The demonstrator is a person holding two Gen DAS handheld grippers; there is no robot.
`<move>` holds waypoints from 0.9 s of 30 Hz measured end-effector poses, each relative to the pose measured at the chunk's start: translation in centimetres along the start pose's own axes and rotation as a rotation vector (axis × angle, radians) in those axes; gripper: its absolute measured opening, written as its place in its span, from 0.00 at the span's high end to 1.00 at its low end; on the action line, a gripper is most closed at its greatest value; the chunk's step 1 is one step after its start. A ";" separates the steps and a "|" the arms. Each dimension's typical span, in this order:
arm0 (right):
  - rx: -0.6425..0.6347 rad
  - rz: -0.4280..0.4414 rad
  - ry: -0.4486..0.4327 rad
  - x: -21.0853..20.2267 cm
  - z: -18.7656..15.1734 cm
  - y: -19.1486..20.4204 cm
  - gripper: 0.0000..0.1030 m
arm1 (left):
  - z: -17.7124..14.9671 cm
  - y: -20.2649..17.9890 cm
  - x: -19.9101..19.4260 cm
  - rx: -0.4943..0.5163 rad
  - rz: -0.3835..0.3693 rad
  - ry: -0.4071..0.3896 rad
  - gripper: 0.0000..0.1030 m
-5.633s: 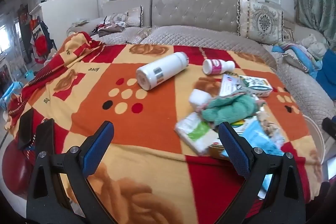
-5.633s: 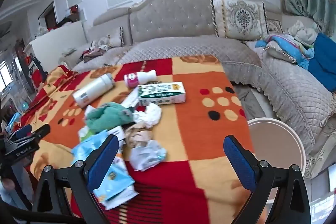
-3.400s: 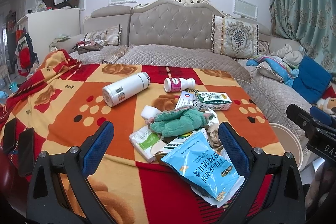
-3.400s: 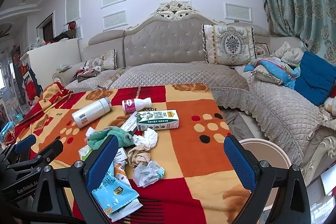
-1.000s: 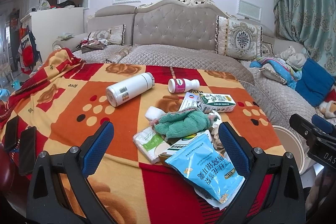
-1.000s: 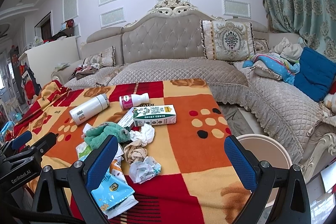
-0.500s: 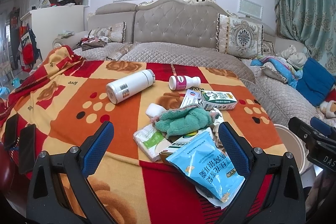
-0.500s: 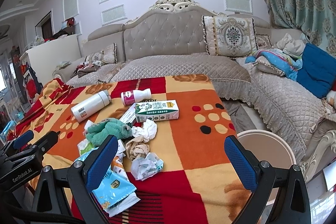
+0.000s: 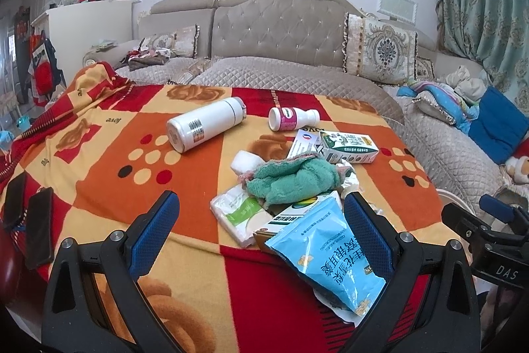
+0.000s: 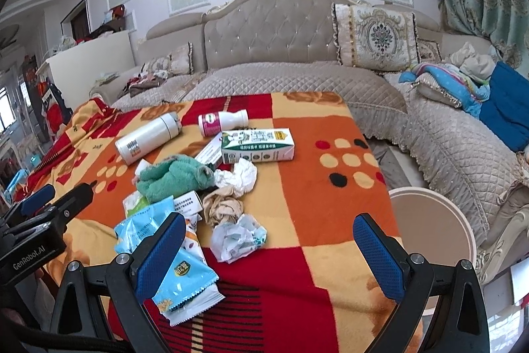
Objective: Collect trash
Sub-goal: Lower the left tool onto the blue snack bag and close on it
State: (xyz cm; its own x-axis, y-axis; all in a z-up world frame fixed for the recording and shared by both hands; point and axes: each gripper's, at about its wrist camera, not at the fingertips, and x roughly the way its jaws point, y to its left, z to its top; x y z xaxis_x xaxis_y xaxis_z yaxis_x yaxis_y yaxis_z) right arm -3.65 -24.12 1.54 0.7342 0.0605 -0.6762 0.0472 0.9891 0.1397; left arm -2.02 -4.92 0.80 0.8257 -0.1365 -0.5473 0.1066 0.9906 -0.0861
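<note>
On the blanket-covered table (image 10: 330,154), a green towel (image 10: 175,177) lies over wrappers beside a white flask (image 9: 205,128). Both the left gripper (image 9: 261,230) and right gripper (image 10: 269,250) hang released; a round bin (image 10: 429,227), perhaps, stands before the sofa (image 10: 297,32).

A: What is lying on the blanket (image 10: 314,174)?
B: A blue snack bag (image 10: 172,257) is lying flat at the near edge; a crumpled white-and-green wrapper (image 10: 238,237) is sitting just beside it; a brown paper wad (image 10: 223,205) and a white tissue wad (image 10: 239,176) are resting behind.
A: And farther back?
B: A milk carton (image 10: 258,145) is lying on its side; a pink-labelled bottle (image 10: 222,122) is lying behind it.
</note>
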 end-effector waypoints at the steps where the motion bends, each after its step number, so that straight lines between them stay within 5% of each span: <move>1: 0.000 0.001 0.007 0.1 0.0 0.0 0.02 | 0.0 0.0 0.1 -0.001 -0.001 0.004 0.03; 12: -0.010 0.014 0.131 2.9 -0.8 -0.7 0.02 | -1.0 0.8 1.6 0.007 -0.015 0.067 0.03; 27: 0.003 0.043 0.237 5.4 -0.9 -2.3 0.03 | -2.3 -0.2 3.5 0.032 -0.207 0.262 0.03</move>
State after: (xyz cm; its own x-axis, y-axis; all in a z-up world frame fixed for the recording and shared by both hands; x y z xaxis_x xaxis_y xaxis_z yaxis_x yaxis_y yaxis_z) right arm -0.38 -25.98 -3.11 0.5558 0.1326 -0.8207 0.0215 0.9846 0.1737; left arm -0.40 -5.66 -3.00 0.6147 -0.3295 -0.7166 0.2784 0.9407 -0.1938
